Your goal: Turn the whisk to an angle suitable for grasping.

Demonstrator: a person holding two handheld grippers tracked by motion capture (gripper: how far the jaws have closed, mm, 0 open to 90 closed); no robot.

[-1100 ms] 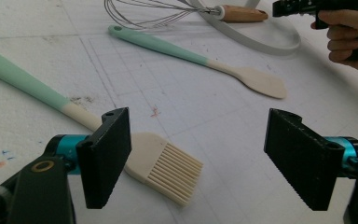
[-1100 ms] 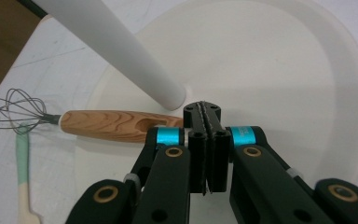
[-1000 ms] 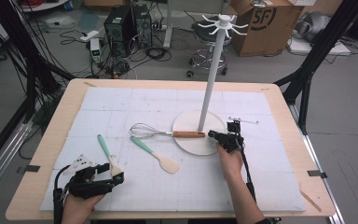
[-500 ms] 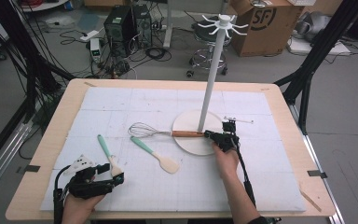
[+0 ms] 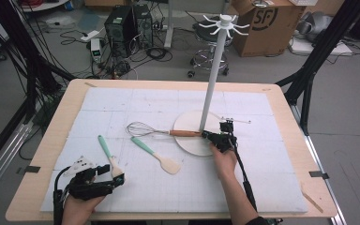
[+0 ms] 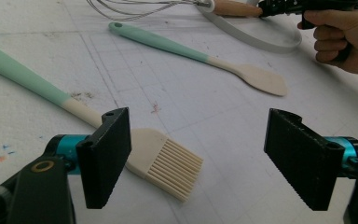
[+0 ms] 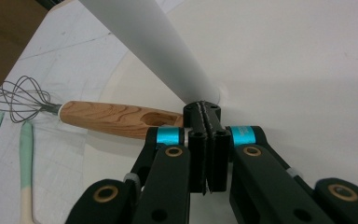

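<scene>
The whisk (image 5: 157,131) lay crosswise, wires leftward, wooden handle on the stand base (image 5: 187,143); the right gripper (image 5: 211,136), held level, pinched its tip.

- The worktop (image 5: 65,108) is a pale wooden board, its middle covered by a white gridded mat (image 5: 136,105).
- A white rack's round base (image 5: 187,126) stands on the mat right of centre.
- A wire whisk (image 5: 143,129) lies on the mat, its wooden handle resting on that base.
- A mint-handled spatula (image 5: 157,154) lies just in front of the whisk.
- A mint-handled pastry brush (image 5: 108,154) lies left of the spatula.
</scene>
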